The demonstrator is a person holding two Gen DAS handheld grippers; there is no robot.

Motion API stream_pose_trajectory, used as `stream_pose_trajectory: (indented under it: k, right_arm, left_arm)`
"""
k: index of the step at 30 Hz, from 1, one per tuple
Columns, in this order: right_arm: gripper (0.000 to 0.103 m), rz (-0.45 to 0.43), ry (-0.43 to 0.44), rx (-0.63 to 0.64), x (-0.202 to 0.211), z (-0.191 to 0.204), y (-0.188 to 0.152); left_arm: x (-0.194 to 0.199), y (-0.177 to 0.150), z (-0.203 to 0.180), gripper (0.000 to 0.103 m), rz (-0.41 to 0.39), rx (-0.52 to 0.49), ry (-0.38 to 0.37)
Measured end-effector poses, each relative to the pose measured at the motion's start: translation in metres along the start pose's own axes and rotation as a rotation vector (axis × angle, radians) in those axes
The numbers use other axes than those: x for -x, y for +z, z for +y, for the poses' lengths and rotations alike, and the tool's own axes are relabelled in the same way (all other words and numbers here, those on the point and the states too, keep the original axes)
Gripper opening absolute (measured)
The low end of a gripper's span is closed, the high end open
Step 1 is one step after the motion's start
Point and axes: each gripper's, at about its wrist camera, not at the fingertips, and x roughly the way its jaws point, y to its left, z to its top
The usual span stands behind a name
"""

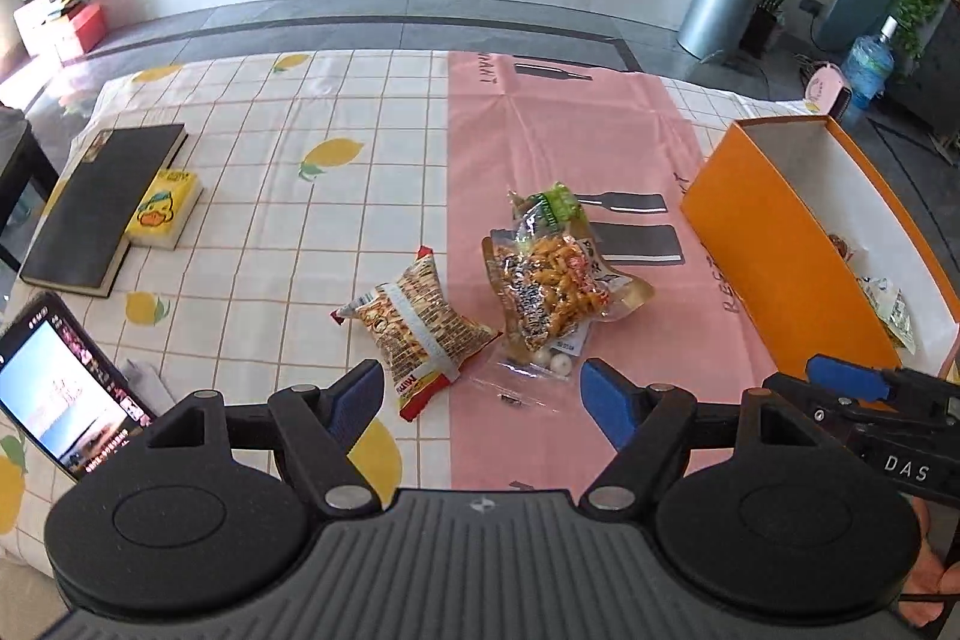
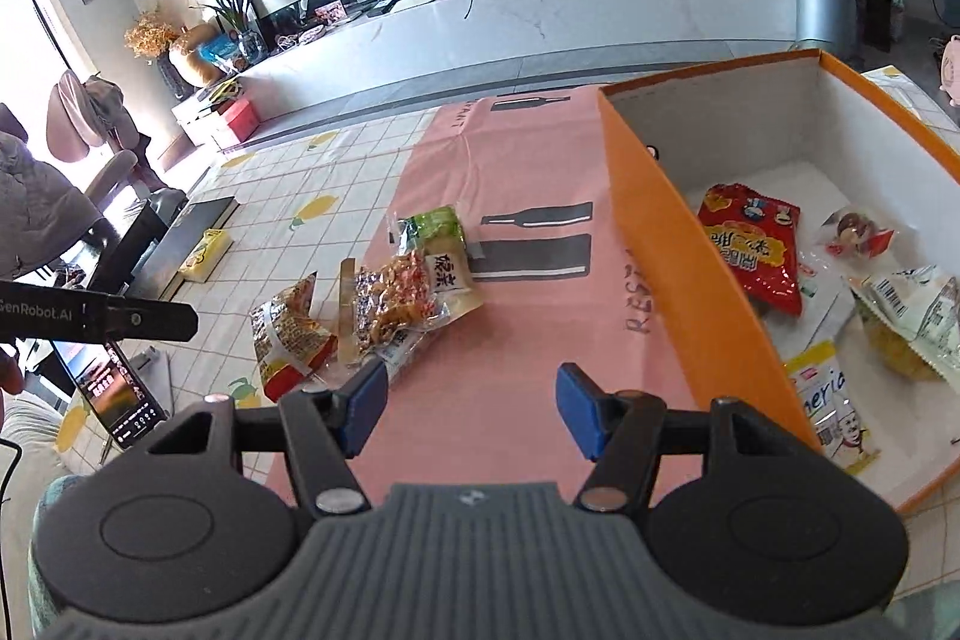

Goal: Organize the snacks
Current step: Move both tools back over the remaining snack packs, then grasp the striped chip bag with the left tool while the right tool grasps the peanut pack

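Loose snack packs lie together on the pink cloth: a red-and-white pack [image 1: 414,331], a clear pack of orange twists [image 1: 555,289], a green pack [image 1: 555,208] and a small clear bag of white sweets [image 1: 543,364]. My left gripper [image 1: 480,394] hovers open just in front of them, with nothing between its blue pads. To the right stands the orange box [image 2: 660,244], holding a red pack [image 2: 756,250] and several other packs. My right gripper [image 2: 471,403] is open over bare pink cloth, left of the box wall. The same pile [image 2: 396,304] lies ahead to its left.
A black book [image 1: 102,208] and a yellow duck-print pack [image 1: 165,208] lie at the table's far left. A phone [image 1: 66,382] with a lit screen rests near the left front. The right gripper's blue pad [image 1: 846,379] reaches in beside the box.
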Motion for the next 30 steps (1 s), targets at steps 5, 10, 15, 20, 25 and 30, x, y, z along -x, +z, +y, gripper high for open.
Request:
stream_pose_trajectory:
  k: [5,10,15,20,25,30]
  right_arm:
    - [0.066,0.022,-0.015,-0.017,-0.026,0.013,-0.003]
    - [0.067,0.055,0.012,-0.056,-0.049,0.025,-0.001]
    - [0.077,0.074,0.008,-0.092,-0.071,0.034,0.003]
    - [0.08,0.082,-0.011,-0.084,-0.09,0.045,0.016]
    - [0.083,0.095,-0.04,-0.06,-0.108,0.054,0.03]
    - [0.083,0.129,-0.051,-0.133,-0.125,0.05,0.031]
  left_arm:
    - [-0.013,-0.004,0.023,0.088,-0.003,0.091,-0.015]
    - [-0.03,0.001,0.037,0.088,0.015,0.17,-0.037]
    - [-0.055,0.006,0.047,0.088,0.047,0.24,-0.027]
    - [-0.078,0.011,0.057,0.088,0.07,0.305,-0.019]
    - [-0.095,0.014,0.062,0.088,0.099,0.339,-0.013]
    - [-0.107,0.016,0.066,0.088,0.112,0.357,-0.02]
